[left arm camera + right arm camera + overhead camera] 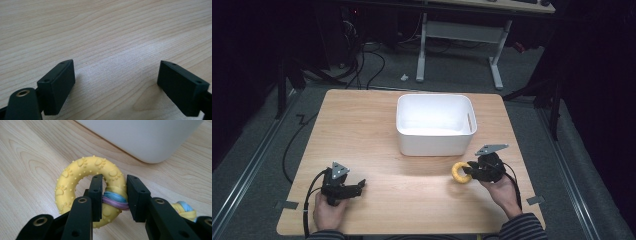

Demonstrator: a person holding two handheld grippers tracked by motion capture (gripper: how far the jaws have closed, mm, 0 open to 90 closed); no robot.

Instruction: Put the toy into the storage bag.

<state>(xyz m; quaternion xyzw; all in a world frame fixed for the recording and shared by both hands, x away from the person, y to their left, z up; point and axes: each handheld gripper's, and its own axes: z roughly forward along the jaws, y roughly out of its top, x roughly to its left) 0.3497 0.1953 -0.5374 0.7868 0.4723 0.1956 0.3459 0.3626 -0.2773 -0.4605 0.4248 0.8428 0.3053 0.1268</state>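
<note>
Table (377,125): a light wooden top is carrying everything; the person's hands are coming in from the near edge.
Tub (435,124): a white plastic tub is sitting upright near the middle of the table, toward the far side.
Ring toy (87,187): a yellow knobbly ring with paw prints is lying on the table just in front of the tub's near right corner, apart from its wall; a band of blue, purple and yellow cloth is wrapping one side.
Right gripper (113,195): its jaws are closing on the ring toy at the cloth-wrapped part, one jaw sitting inside the hole and one outside.
Left gripper (116,85): it is resting low over bare wood near the table's near left corner, jaws spread wide and holding nothing.
Right hand (502,192): it is gripping the right gripper from behind.
</note>
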